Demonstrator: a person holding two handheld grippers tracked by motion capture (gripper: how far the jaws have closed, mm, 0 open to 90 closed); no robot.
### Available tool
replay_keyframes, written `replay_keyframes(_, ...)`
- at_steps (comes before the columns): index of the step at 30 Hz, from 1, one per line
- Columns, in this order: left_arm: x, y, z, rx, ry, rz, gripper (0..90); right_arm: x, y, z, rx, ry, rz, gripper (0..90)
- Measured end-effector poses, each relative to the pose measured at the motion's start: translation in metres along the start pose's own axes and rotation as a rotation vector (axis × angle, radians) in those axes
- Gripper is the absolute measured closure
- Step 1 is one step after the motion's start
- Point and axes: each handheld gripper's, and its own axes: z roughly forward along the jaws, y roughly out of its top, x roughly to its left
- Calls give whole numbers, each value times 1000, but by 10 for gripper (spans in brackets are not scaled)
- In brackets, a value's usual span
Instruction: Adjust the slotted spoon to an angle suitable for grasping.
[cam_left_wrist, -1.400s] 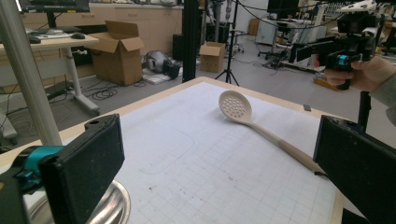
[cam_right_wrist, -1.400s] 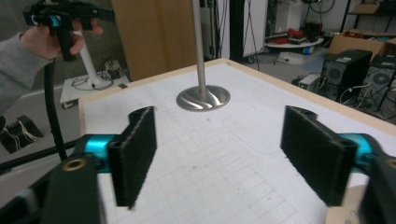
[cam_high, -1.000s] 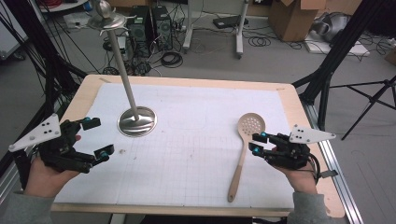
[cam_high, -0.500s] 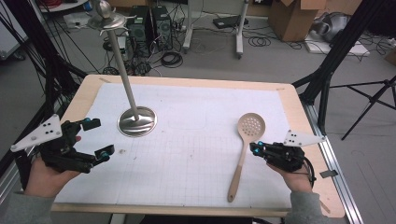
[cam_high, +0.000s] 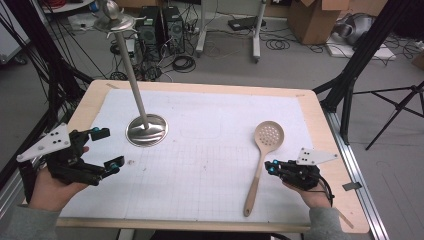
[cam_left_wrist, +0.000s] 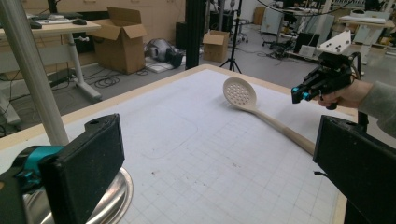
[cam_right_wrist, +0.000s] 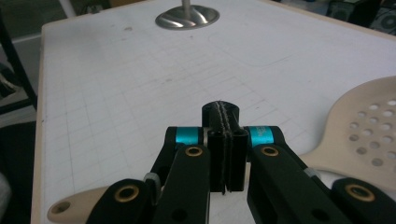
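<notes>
The bench (cam_high: 320, 107) is seen from above and from the person's side in the high view, facing forward and down, far enough for its whole top to be taken in. The left gripper view is set low, just behind that gripper's black fingers (cam_left_wrist: 86, 170), and faces across the bench toward the slotted spoon (cam_left_wrist: 261, 112). The right gripper view sits close over the spoon and faces the metal stand (cam_right_wrist: 187, 16), which is shared by all three views.

Even, soft overhead light falls on the white worktop (cam_high: 210, 165), with faint shadows. The steel stand base (cam_high: 146, 130) carries mild glare. The high view is slightly soft. Both gripper views blur the nearby black jaws, and the background goes hazy.
</notes>
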Motion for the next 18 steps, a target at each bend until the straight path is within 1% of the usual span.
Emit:
replay_keyframes(1, 0, 0, 0, 0, 0, -2, 24, 1, -2, 2, 13, 5, -11, 900)
replay_keyframes(4, 0, -1, 1, 3, -4, -2, 24, 3, -6, 7, 58, 30, -11, 900)
replay_keyframes(5, 0, -1, 1, 3, -4, -2, 24, 3, -6, 7, 58, 30, -11, 900)
replay_keyframes(7, 0, -1, 2, 4, -6, -4, 24, 4, -9, 10, 91, 41, -10, 900)
replay_keyframes(9, 0, -1, 2, 4, -7, -5, 23, 5, -10, 11, 99, 45, -9, 900)
replay_keyframes(10, 1, -1, 3, 5, -7, -5, 24, 6, -12, 12, 116, 60, -11, 900)
replay_keyframes(11, 1, -1, 3, 6, -6, -6, 24, 6, -12, 12, 116, 60, -11, 900)
replay_keyframes(13, 1, -2, 4, 10, -9, -6, 24, 8, -15, 16, 164, 77, -14, 900)
replay_keyframes(14, 1, -2, 5, 12, -9, -6, 24, 8, -16, 17, 173, 85, -16, 900)
replay_keyframes(16, 1, -2, 6, 15, -11, -8, 24, 9, -17, 18, 179, 88, -15, 900)
replay_keyframes(18, 1, -3, 7, 17, -14, -9, 23, 9, -21, 20, 210, 93, -12, 900)
